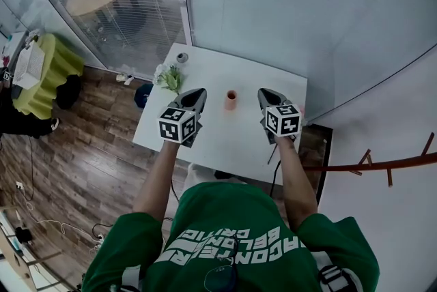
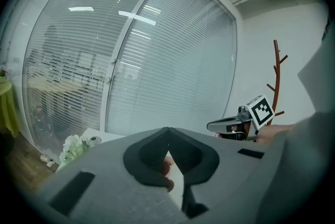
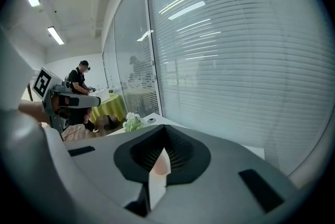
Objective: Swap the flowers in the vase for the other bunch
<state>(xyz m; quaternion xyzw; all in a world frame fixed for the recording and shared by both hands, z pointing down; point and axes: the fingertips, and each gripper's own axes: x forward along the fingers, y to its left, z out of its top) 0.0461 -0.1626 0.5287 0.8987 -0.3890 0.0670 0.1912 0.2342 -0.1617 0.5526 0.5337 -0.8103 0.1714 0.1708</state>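
Observation:
On the white table (image 1: 252, 76) stands a small pinkish vase (image 1: 231, 99), with no flowers showing in it. A white-and-green flower bunch (image 1: 168, 77) lies near the table's left edge, also seen in the left gripper view (image 2: 73, 147) and the right gripper view (image 3: 133, 122). My left gripper (image 1: 196, 94) hovers left of the vase with its jaws shut and empty (image 2: 168, 131). My right gripper (image 1: 265, 94) hovers right of the vase, also shut with nothing held (image 3: 165, 129). Through each jaw slit a sliver of the pink vase (image 2: 166, 168) (image 3: 161, 165) shows.
A small grey roll (image 1: 181, 57) sits at the table's far left corner. Glass walls with blinds close off the back. A brown coat rack (image 1: 382, 162) stands to the right, and a green-covered table (image 1: 51, 72) on the wooden floor to the left. A person (image 3: 78, 81) stands beyond.

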